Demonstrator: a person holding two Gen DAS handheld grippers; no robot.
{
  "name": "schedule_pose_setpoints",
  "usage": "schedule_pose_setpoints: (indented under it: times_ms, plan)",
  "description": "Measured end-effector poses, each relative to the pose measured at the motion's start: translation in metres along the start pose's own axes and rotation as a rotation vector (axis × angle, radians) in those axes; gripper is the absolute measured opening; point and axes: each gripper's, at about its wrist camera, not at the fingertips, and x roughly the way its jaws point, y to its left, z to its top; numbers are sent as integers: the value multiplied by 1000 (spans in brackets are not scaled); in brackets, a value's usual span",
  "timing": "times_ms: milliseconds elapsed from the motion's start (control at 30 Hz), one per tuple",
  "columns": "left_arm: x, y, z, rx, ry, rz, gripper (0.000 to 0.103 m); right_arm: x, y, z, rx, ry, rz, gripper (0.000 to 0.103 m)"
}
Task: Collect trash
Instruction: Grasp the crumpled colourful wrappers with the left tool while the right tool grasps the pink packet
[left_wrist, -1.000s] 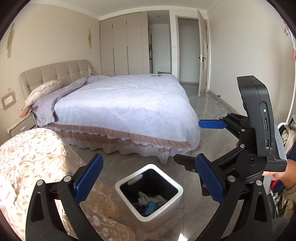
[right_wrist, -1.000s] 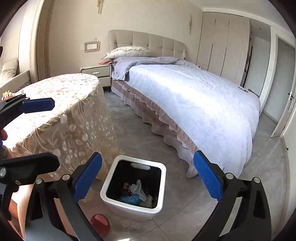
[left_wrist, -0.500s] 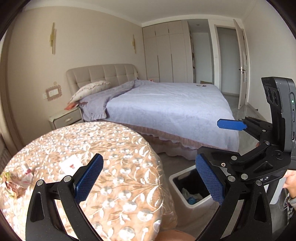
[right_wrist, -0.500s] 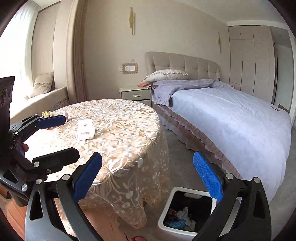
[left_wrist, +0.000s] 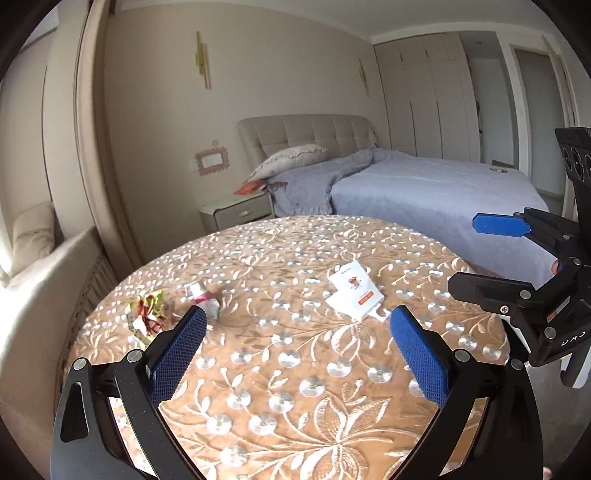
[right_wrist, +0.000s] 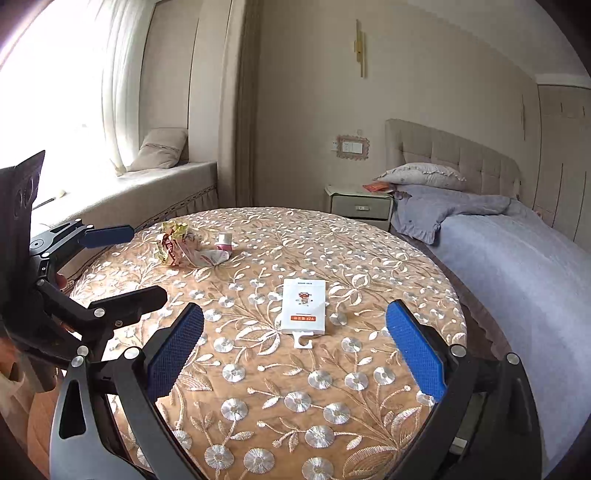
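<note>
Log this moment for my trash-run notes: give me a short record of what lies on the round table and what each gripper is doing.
surface: round table with embroidered cloth
item 1: white flat package, near the table's middle
item 2: crumpled wrapper, far side toward the window
item 3: small torn packet, beside the wrapper
left gripper: open, empty, above the table
right gripper: open, empty, package ahead between its fingers
background: bed, nightstand
</note>
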Motion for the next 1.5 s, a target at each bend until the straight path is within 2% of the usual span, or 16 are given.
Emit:
schedule_pose_setpoints:
  times_ms: [267,367,567,800,933,967,1033,1067,1100,1133,1167,1200,1233,1300,1333,1500]
  plan:
    - [27,98,-22,-144,59,148,98,65,53,22,-129,47,69,98]
    - [41,122,-28,-162,83,191,98,94,69,24,-170,79,90,98]
    - [74,148,-27,-143,126,221,98,140,91,33,-228,106,84,98]
    - [110,166,-24,-154,176,169,98,165,80,43,-183,135,93,98]
    - [125,169,-24,-126,235,189,97,189,91,47,-182,179,152,98]
    - [128,170,-25,-115,250,198,94,195,96,46,-198,192,167,98]
    - [134,172,-27,-108,281,213,84,207,107,44,-242,217,175,86]
    - [136,175,-28,-120,287,206,82,213,113,42,-264,228,177,82]
    - [137,178,-27,-141,289,184,80,219,118,41,-285,239,179,74]
    - [138,180,-27,-163,292,155,72,225,122,40,-304,247,176,66]
    - [139,181,-26,-179,295,129,62,230,125,39,-317,262,178,62]
    - [140,182,-25,-185,298,115,55,233,128,40,-324,273,188,50]
    - [142,181,-23,-186,301,111,44,236,129,40,-329,278,189,32]
    - [143,179,-20,-181,307,114,36,242,131,41,-338,296,173,10]
    - [143,177,-18,-189,307,115,33,243,131,41,-330,305,177,6]
    - [121,179,-20,-245,270,100,29,222,124,46,-294,257,177,3]
